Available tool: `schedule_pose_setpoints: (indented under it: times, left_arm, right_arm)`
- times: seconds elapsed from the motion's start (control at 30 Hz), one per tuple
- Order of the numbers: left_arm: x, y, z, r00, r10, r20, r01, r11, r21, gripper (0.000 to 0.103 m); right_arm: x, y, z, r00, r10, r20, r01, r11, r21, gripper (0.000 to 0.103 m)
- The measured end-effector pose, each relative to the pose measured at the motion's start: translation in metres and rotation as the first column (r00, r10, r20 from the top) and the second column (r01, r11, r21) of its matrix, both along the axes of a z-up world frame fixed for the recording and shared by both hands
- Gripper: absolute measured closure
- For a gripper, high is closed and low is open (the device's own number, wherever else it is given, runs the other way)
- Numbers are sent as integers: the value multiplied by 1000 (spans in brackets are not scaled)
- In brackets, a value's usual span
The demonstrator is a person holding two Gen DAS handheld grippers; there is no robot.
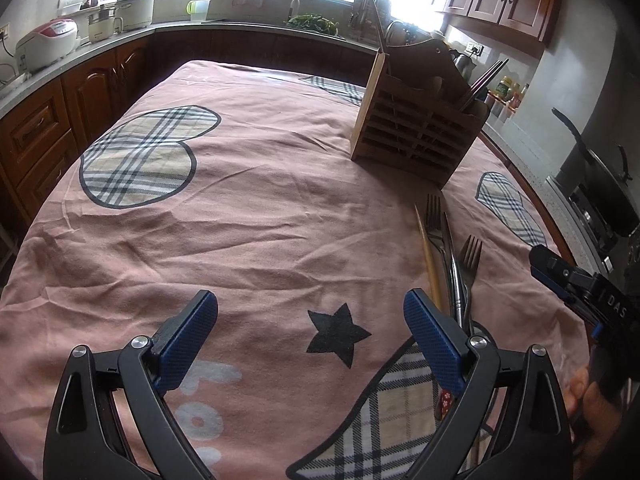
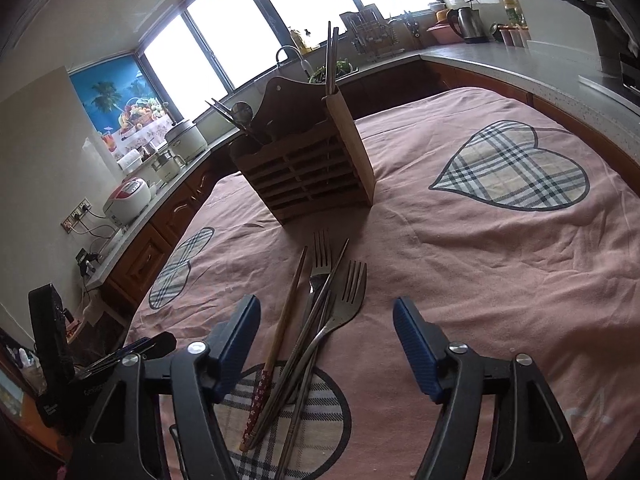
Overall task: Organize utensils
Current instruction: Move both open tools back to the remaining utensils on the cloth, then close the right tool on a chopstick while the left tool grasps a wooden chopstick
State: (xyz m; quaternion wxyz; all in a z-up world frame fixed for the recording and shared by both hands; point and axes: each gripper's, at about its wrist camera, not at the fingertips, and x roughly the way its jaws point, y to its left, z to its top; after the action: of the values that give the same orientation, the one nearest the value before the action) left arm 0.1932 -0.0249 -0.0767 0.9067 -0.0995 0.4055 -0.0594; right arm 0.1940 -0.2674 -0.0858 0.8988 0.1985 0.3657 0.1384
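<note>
A wooden slatted utensil holder (image 1: 416, 136) (image 2: 308, 168) stands on the pink cloth and has chopsticks and a spoon in it. In front of it lies a loose pile: two metal forks (image 2: 352, 292) (image 1: 470, 260), metal chopsticks (image 2: 320, 320) and a wooden chopstick (image 2: 286, 316) (image 1: 430, 258) with a red patterned end. My right gripper (image 2: 326, 344) is open and empty, just above the pile's handles. My left gripper (image 1: 310, 336) is open and empty, to the left of the pile. The right gripper's body shows in the left wrist view (image 1: 576, 284).
The pink cloth (image 1: 248, 216) with plaid hearts covers the table. Kitchen counters run around it with a rice cooker (image 1: 44, 44), pots, a kettle (image 2: 468, 24) and a sink tap. A stove with a pan (image 1: 600, 184) is at the right.
</note>
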Motion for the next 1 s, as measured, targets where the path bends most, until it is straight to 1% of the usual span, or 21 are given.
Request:
schedule_pose_setpoints:
  times: [0.1,0.13,0.17,0.23,0.3,0.37,0.47,0.57,0.63,0.67,0.7,0.83,0.97,1.0]
  left_arm:
    - [6,-1,0,1000,-2,-5,2,1000,3,7]
    - [8,-1,-1,1000,-3,-8,3,1000,2,7]
    - [11,-1,-1,1000,-6,-11,6,1000,1,7]
    - [16,-2,-1,1000,-9,-18,9,1000,2,7]
    - [21,0,-2,1000,-8,-22,8,1000,0,7]
    - [26,2,-4,1000,-4,-29,4,1000,-5,7]
    - [33,4,-6,999,-2,-42,1,1000,-15,7]
    - [40,3,-8,999,-6,-52,5,1000,-20,7]
    - [46,1,-9,998,-13,-59,12,1000,-24,7]
    - [49,-1,-9,998,-20,-63,18,999,-27,7]
    - [53,-4,-9,997,-29,-67,27,999,-31,7]
    - [68,-24,-4,994,-87,-65,85,996,-35,7]
    - [87,-56,-1,985,-162,-58,163,987,9,7]
    - [91,-64,-1,982,-180,-55,181,983,21,10]
  right_arm:
    - [25,5,-7,999,18,-39,-19,1000,-5,59]
    - [34,7,-8,998,24,-50,-25,1000,-11,61]
    - [43,10,-9,998,29,-57,-30,999,-20,65]
    - [60,15,-13,996,45,-75,-47,998,-34,69]
    - [78,19,-19,993,47,-111,-54,997,-56,78]
    - [93,22,-26,988,52,-144,-64,995,-77,83]
    - [112,25,-38,978,72,-197,-93,991,-100,83]
    - [120,35,-45,967,101,-233,-134,982,-131,83]
    - [120,39,-44,968,111,-227,-147,978,-147,83]
    - [122,40,-44,967,120,-226,-154,978,-142,87]
    - [122,39,-45,965,127,-228,-159,979,-130,96]
    - [118,24,-42,969,116,-217,-134,988,-71,97]
    - [104,-4,-27,983,67,-172,-71,997,-17,99]
    - [101,-10,-23,985,55,-164,-57,998,-8,99]
